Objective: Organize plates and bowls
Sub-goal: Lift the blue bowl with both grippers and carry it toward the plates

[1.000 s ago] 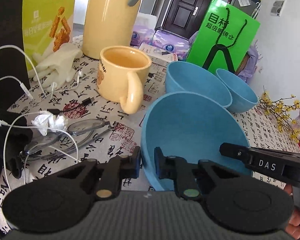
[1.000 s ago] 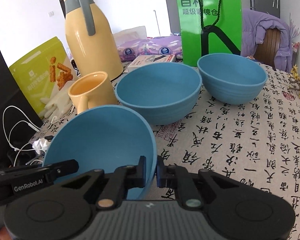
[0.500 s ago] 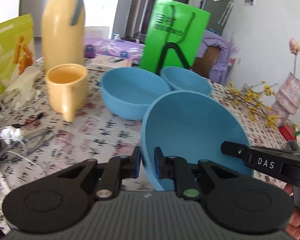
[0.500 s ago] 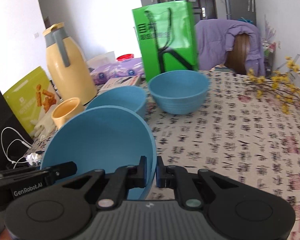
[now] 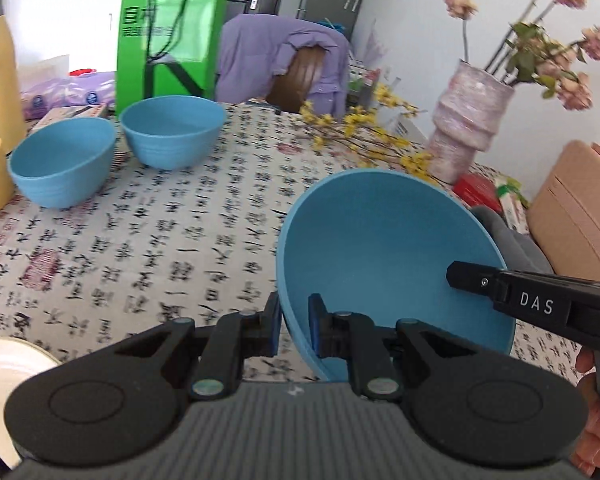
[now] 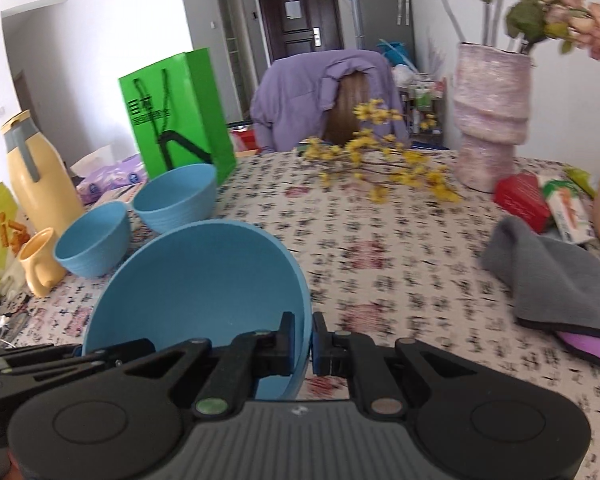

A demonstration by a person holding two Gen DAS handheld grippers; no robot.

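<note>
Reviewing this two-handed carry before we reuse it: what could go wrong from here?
1. Both the left gripper and the right gripper pinch only the thin rim of the held bowl, on opposite sides; if the hands drift apart or twist, the rim may slip out.
2. The bowl is tilted and blocks much of each view, so the yellow flower sprigs and pink vase ahead could get clipped.
3. The gray cloth could leave the bowl uneven if set there.
</note>
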